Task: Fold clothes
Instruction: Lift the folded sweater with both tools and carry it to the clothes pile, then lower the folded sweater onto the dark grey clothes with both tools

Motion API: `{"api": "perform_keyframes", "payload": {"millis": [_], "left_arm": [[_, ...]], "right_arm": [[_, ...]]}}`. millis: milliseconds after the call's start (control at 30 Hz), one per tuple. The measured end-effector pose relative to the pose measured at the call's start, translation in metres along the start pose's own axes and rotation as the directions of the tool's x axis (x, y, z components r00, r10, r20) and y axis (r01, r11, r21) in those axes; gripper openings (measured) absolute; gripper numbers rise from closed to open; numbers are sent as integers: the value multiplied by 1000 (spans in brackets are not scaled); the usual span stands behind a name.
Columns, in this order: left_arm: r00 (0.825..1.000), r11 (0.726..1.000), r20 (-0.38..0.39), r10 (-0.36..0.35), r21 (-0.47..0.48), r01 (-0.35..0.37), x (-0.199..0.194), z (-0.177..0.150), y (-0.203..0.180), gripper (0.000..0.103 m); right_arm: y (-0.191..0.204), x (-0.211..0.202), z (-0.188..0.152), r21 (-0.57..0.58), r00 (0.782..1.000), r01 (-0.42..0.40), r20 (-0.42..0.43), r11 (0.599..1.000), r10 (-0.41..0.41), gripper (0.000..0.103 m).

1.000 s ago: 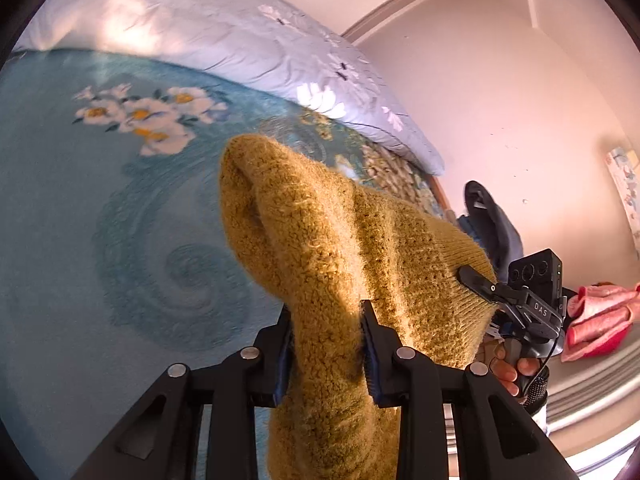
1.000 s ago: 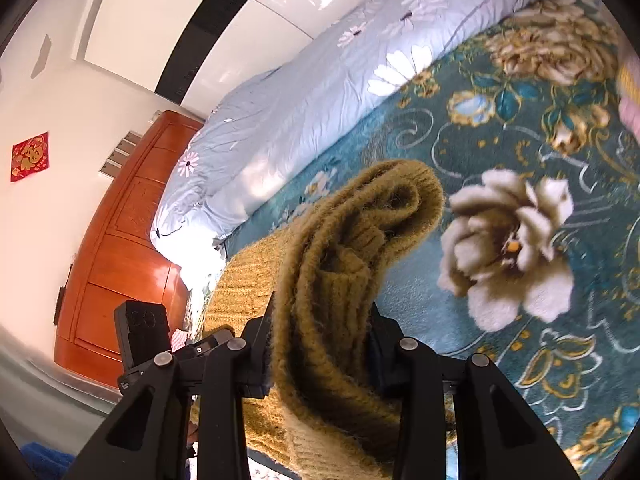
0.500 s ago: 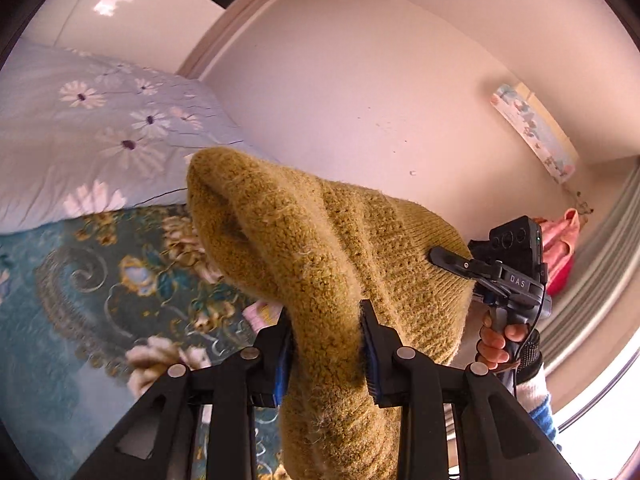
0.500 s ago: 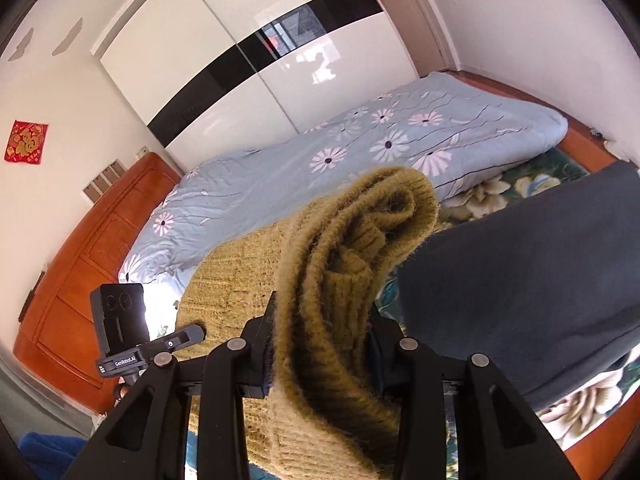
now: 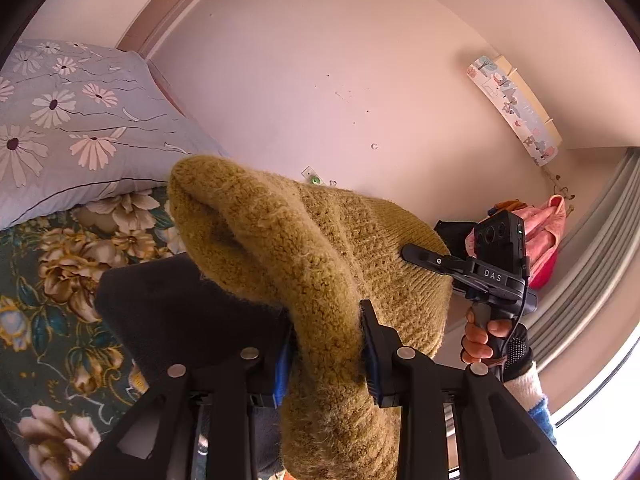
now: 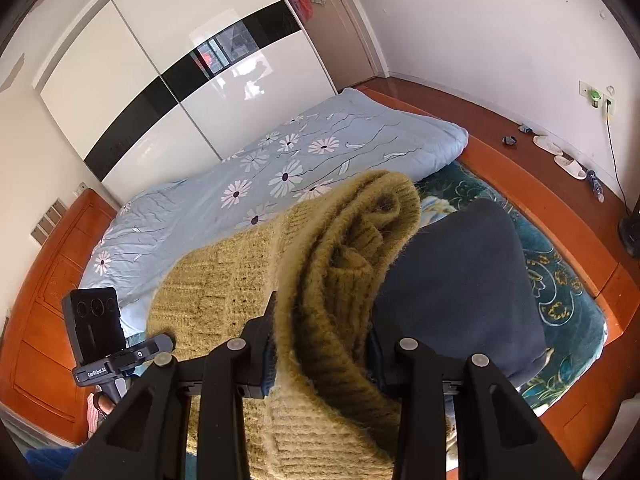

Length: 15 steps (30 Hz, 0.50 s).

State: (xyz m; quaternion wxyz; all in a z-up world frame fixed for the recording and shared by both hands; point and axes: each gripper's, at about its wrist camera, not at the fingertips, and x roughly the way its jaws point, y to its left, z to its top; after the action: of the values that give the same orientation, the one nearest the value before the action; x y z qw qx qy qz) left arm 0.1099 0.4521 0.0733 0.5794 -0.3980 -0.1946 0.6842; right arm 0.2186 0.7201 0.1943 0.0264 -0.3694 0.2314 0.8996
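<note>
Bed [image 6: 560,292] with teal floral cover and pale blue quilt [image 6: 280,168] filled mid-frame. Dark folded garment [image 6: 460,292] lay right of centre. Mustard sweater [image 6: 312,280] hung lower centre, pinched by left gripper [image 5: 326,344] and right gripper [image 6: 320,344].

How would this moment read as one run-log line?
left gripper: shut on mustard sweater | right gripper: shut on mustard sweater | dark garment: on bed

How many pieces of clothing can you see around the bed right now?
2. The mustard knit sweater is bunched up and clamped in both tools, the left tool and right tool. A dark navy garment lies on the bedspread behind it. Others may be hidden.
</note>
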Motion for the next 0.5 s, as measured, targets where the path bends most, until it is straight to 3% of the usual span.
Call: {"api": "perform_keyframes", "payload": {"millis": [200, 400, 500], "left_arm": [[999, 999, 15, 37, 11, -37, 32, -9, 9, 32], [997, 997, -6, 72, 4, -72, 36, -20, 26, 33], [996, 996, -12, 87, 22, -86, 41, -25, 28, 34]], "right_arm": [[-53, 25, 17, 41, 1000, -3, -23, 999, 4, 38], [-99, 71, -3, 109, 995, 7, -97, 994, 4, 43], [-122, 79, -15, 168, 996, -35, -76, 985, 49, 46]]}}
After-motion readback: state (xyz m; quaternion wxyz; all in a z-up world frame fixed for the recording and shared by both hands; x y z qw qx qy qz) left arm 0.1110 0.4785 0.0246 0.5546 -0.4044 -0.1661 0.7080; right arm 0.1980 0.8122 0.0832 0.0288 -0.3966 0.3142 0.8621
